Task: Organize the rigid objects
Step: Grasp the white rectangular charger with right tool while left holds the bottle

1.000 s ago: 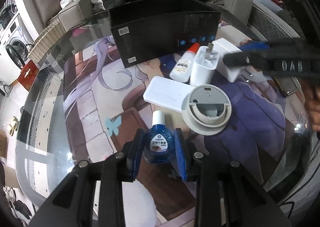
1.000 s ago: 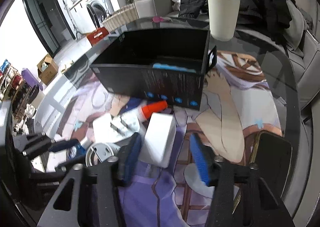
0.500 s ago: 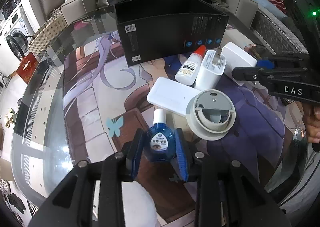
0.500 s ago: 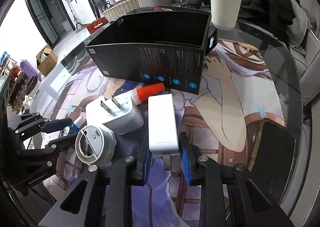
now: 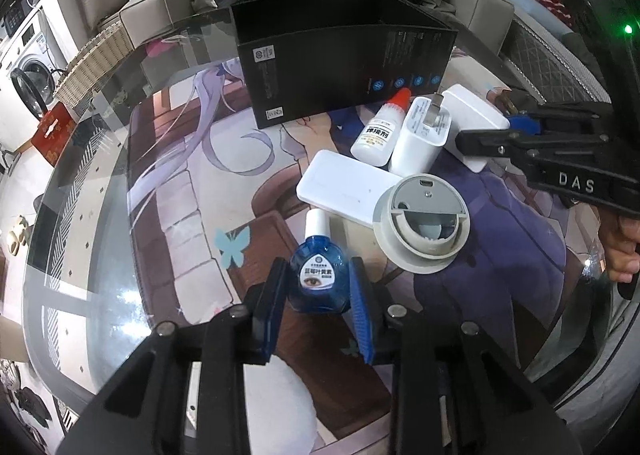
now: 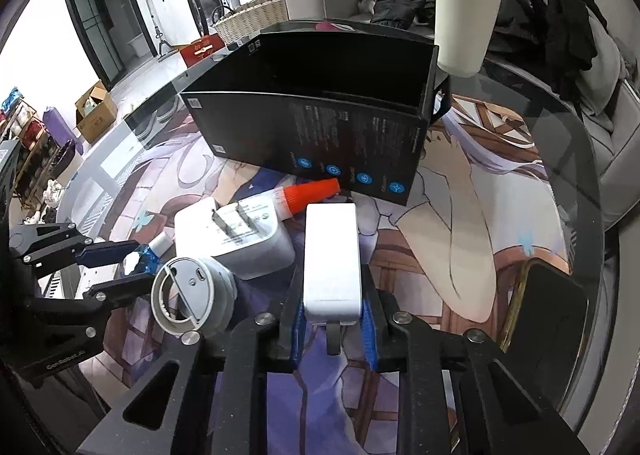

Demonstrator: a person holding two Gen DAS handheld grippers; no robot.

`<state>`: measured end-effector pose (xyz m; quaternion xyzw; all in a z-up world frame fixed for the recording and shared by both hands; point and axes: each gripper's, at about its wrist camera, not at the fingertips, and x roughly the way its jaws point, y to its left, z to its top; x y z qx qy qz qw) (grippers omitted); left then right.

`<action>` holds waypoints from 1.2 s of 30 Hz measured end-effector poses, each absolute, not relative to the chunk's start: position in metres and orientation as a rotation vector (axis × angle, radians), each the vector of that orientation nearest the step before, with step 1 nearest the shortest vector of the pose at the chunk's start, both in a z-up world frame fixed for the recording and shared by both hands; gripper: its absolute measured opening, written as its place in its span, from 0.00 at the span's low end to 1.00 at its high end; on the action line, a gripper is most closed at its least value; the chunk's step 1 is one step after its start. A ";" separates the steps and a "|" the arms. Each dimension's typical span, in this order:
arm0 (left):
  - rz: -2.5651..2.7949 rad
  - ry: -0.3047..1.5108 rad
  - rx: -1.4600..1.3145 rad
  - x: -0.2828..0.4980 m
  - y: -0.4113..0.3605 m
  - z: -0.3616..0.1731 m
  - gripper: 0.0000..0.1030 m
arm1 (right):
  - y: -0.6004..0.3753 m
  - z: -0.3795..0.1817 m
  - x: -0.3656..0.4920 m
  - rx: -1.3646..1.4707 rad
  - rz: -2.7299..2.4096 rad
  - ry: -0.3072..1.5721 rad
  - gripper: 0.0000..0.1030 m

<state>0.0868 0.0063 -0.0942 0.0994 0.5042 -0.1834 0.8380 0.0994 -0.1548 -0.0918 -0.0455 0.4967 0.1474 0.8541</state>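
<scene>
My left gripper is shut on a blue eye-drop bottle with a white cap. My right gripper is shut on a white rectangular charger, which also shows in the left wrist view. An open black box stands behind them on the table, and appears in the right wrist view too. Between the grippers lie a white plug adapter, a white bottle with a red cap, a flat white power bank and a round grey-white device.
A cream cup stands behind the box. A dark phone lies at the right by the round glass table's edge. Sofas piled with clothes stand beyond the table.
My right gripper moved onto the white charger and shut on it. My left gripper's fingers closed in on the blue bottle.
</scene>
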 end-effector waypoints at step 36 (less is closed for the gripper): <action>-0.377 1.012 0.199 0.095 -0.007 -0.083 0.28 | -0.162 -0.074 0.088 -0.071 0.337 0.988 0.24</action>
